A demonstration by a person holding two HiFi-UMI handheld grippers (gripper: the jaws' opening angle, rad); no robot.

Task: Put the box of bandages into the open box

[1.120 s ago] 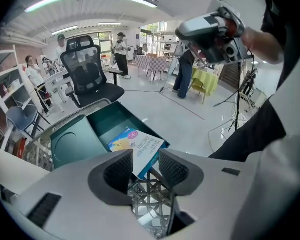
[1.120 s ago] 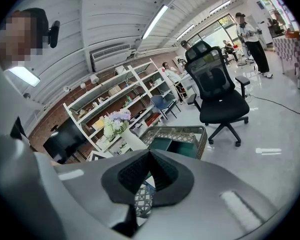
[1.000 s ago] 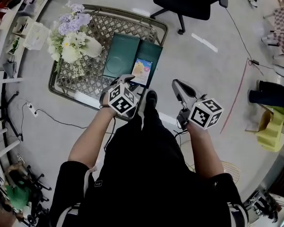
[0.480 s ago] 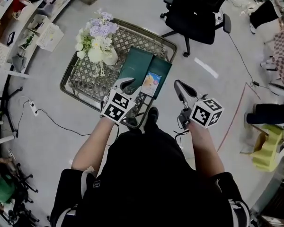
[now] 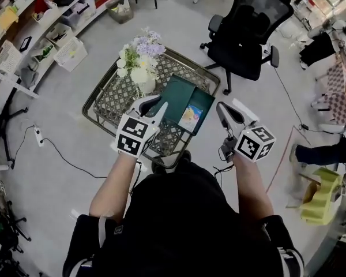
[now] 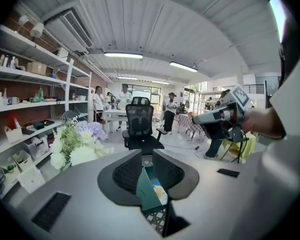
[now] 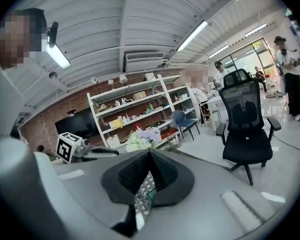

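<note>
Resting inside the open box [image 5: 176,93], the box of bandages [image 5: 191,118] is lying flat; the left gripper [image 5: 157,103] is hovering empty, jaws just narrowing, the right gripper [image 5: 221,107] pinched together, empty.

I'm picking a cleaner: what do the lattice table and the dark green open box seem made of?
The table: woven wicker or wire, I can't tell which; open diamond lattice, dark rim, matte. The open box: probably matte card, judging by flat dull-green panels and crisp edges.
</note>
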